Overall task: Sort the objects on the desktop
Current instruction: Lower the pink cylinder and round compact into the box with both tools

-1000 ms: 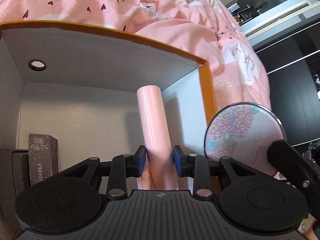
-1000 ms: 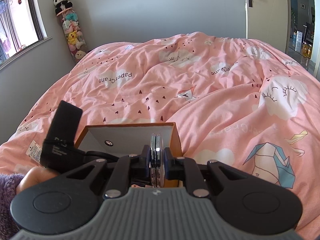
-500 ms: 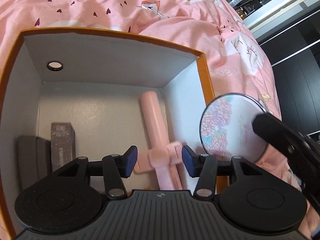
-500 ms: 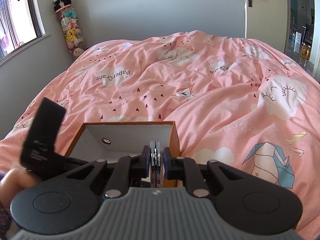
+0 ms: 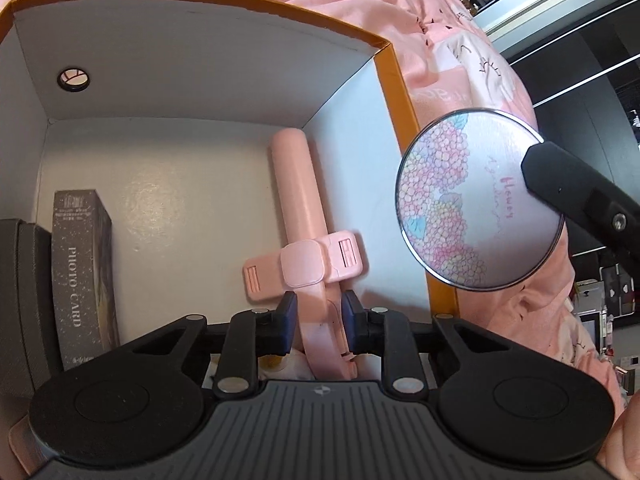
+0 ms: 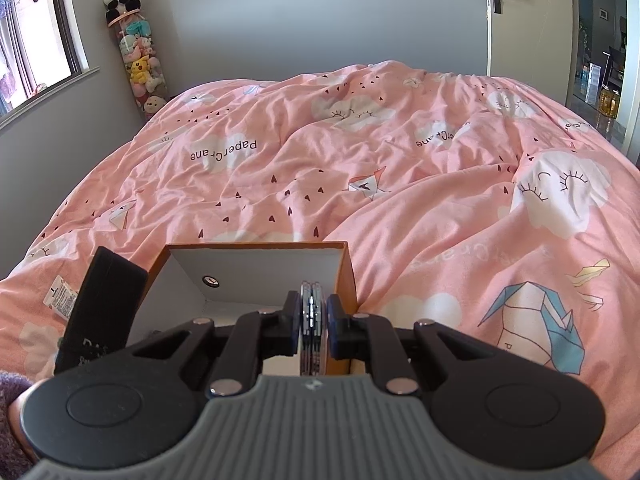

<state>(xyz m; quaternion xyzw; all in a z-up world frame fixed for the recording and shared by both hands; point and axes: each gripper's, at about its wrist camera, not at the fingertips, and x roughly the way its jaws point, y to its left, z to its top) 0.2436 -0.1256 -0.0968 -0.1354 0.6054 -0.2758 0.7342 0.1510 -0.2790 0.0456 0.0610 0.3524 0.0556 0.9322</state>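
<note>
An orange box (image 5: 394, 80) with white inside walls sits on the pink quilt. A pink selfie stick (image 5: 298, 196) lies in it along the right wall, its phone clamp spread out. My left gripper (image 5: 318, 322) hangs over the stick's lower end; its jaws are closing with the stick showing between them, and I see no firm grip. My right gripper (image 6: 313, 314) is shut on a round flower-print mirror (image 5: 476, 200), held beside the box's right wall and seen edge-on (image 6: 311, 300) in the right wrist view.
A grey "PHOTO CARD" carton (image 5: 82, 264) and a dark box (image 5: 20, 292) lie at the box's left side. The rumpled quilt (image 6: 400, 168) spreads all round. A hand in a purple sleeve (image 6: 10, 416) is at the lower left, and a dark cabinet (image 5: 592, 92) stands beyond the bed.
The left gripper let go of the upright pink stick, which now lies in the box. The gripper drew back and its jaws narrowed again. The right gripper and mirror stayed put.
</note>
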